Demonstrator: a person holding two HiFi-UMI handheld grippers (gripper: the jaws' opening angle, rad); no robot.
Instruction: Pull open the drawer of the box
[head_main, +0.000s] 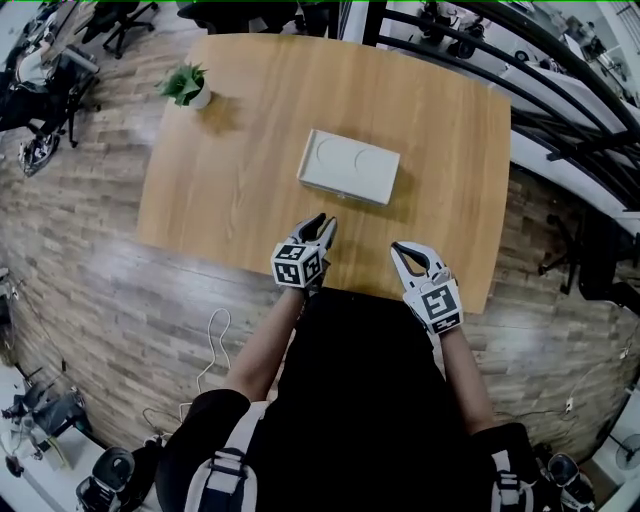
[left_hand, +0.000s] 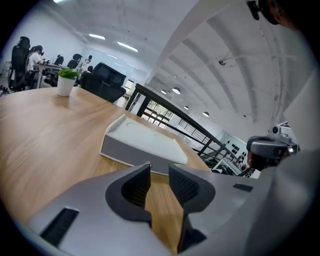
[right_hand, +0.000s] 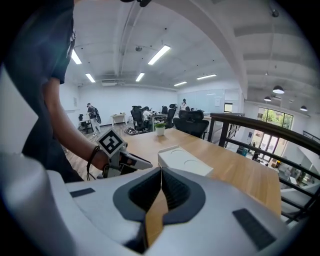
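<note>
While poised short of the box (head_main: 348, 166) at the middle of the table (head_main: 250, 120), with left gripper (head_main: 322, 222) parted and empty and right gripper (head_main: 399, 248) closed on nothing, treat as the approach step: advance to the near face, locate the drawer front, clamp, pull back.

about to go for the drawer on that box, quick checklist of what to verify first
1. Left gripper ready to grasp: jaws apart, nothing between them: ok.
2. Right gripper free: jaws together, empty: ok.
3. Box lies flat on the table, ahead of both grippers, neither touching it: ok.
4. Drawer front or handle found: no handle shows on the side that faces the grippers: cannot tell.
5. Way to the box: only bare table between it and the grippers: ok.
6. Plant stands near the far left corner, well apart from the box: ok.
</note>
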